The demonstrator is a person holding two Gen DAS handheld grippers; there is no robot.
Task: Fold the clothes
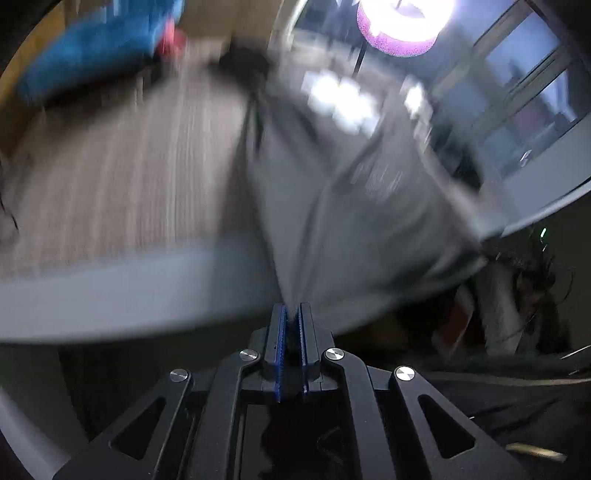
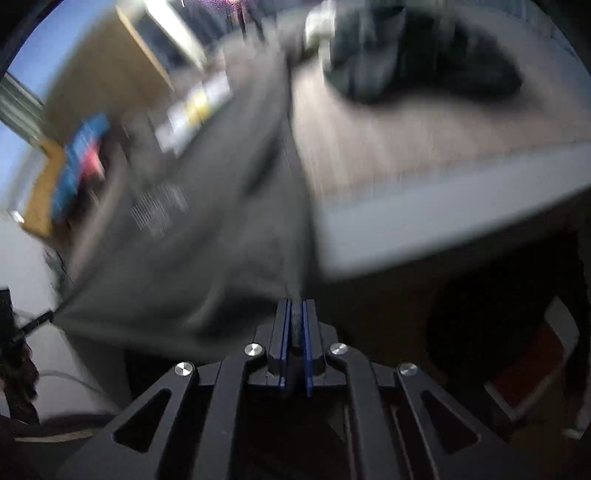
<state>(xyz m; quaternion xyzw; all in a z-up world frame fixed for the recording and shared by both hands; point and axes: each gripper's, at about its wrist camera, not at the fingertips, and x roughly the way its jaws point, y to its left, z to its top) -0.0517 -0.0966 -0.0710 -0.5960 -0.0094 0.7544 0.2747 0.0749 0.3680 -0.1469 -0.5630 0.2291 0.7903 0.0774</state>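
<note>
Both views heavily motion-blurred; fine detail unreadable.

Left wrist view: black two-finger left gripper [image 1: 293, 310] with blue pads, jaws pressed together on a pinch of the grey cotton garment with a pale printed block [image 1: 332, 206]. Cloth fanned up and away from the pinch, stretched taut, hanging partly over the near edge of the wood-grain bench with a pale grey front edge [image 1: 122, 184]. White print patch on the garment seen toward its far end. Blue blurred object [image 1: 92, 48] past the far left corner of the bench, small red patch beside it; identity not resolvable. Bright round ceiling lamp [image 1: 404, 22] at top right, window frames to its right.

Right wrist view: black two-finger right gripper [image 2: 295, 310] with blue pads, jaws likewise clamped shut on a fold of the same grey garment [image 2: 192, 229], fabric visible between the pads. Garment spread to the left of the gripper, lifted, its lower hem sagging below bench level. Bench [image 2: 424, 147] to the right, its pale front edge running toward the right rim of the view. Dark heap of other clothing [image 2: 424, 59] lying at the far side of the bench, apart from the held garment. Blue and red blurred shape at left.
</note>
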